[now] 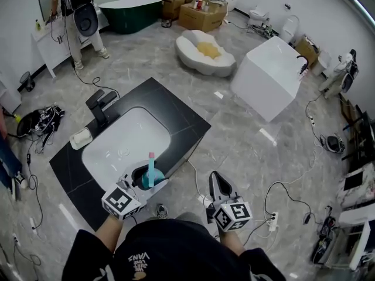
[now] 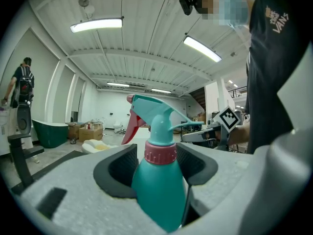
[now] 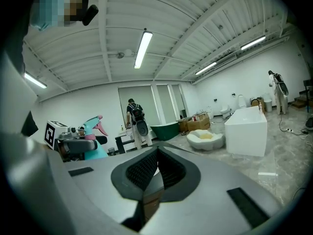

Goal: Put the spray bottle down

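A teal spray bottle (image 1: 143, 179) with a pink collar and a red trigger stands upright between the jaws of my left gripper (image 1: 147, 183). In the left gripper view the bottle (image 2: 159, 190) fills the gap, and both dark pads press its body just below the collar. It hangs over the front edge of the black counter (image 1: 176, 107), beside the white sink (image 1: 111, 157). My right gripper (image 1: 215, 179) is to the right over the floor, its jaws shut with nothing between them (image 3: 154, 163). The right gripper view also shows the bottle (image 3: 94, 137) at the left.
A black faucet (image 1: 99, 107) and a soap dish (image 1: 81, 137) stand on the counter's far left. On the floor are a white bathtub (image 1: 269, 78), a shell-shaped white seat (image 1: 205, 52), a green tub (image 1: 129, 9), cardboard boxes (image 1: 202, 12) and cables. A person (image 1: 76, 16) stands at the back left.
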Tool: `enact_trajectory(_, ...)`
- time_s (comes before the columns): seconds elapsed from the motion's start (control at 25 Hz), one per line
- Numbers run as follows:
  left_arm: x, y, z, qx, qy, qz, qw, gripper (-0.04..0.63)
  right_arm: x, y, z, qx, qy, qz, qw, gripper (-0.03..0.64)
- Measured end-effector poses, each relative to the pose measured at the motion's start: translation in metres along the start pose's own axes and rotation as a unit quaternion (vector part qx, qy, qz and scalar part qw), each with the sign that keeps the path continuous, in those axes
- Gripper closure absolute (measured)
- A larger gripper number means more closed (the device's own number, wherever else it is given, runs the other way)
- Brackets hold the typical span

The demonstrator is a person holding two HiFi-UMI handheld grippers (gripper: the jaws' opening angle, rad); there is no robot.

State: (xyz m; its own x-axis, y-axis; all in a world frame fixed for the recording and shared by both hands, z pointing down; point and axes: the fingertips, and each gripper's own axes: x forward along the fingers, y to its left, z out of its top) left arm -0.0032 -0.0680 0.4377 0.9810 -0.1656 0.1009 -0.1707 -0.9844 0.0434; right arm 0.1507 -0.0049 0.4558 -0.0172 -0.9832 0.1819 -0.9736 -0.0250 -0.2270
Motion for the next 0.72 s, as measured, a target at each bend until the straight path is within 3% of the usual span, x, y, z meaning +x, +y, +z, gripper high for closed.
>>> enact_trajectory(0.36,0.012,0.042,-0.011,-0.024,0.004,0.028,0.9993,0.336,0.048,-0.013,0.007,-0.006,0.015,0.014,1.0,0.612)
enact_trajectory(0.72,0.045,0.096,-0.013,-0.03,0.005,0.098,0.9947,0.336,0.121,-0.043,0.018,-0.013,0.041,0.07,0.997,0.612)
